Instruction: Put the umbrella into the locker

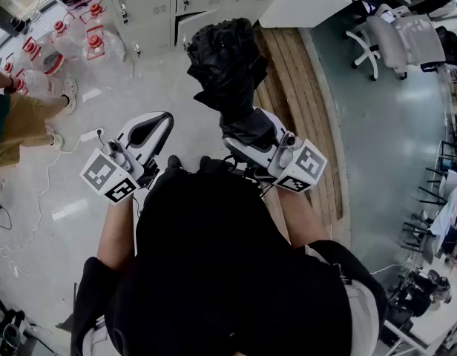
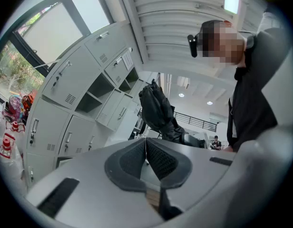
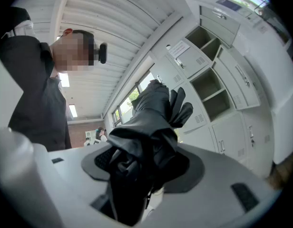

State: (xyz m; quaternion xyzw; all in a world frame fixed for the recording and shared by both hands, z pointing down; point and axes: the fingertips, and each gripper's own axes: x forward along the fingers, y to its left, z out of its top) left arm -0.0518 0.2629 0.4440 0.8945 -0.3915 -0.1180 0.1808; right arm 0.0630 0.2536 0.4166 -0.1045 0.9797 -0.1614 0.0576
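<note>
A folded black umbrella (image 1: 227, 69) sticks forward from my right gripper (image 1: 247, 133), whose jaws are shut on its lower end. In the right gripper view the umbrella (image 3: 151, 122) fills the gap between the dark pads (image 3: 189, 167) and hides most of them. My left gripper (image 1: 153, 128) is held level beside it, shut, with its pads (image 2: 158, 158) pressed together and nothing between them. Grey lockers (image 1: 150, 6) stand ahead; open compartments (image 2: 96, 91) show in the left gripper view, and open compartments (image 3: 208, 87) also show in the right gripper view.
Several clear water jugs with red caps (image 1: 61, 47) stand at the far left by the lockers. A person's legs (image 1: 24, 117) are at the left edge, near a power strip and cable (image 1: 91, 134). Wooden planks (image 1: 303, 87) lie on the right, and an office chair (image 1: 403, 39) stands beyond them.
</note>
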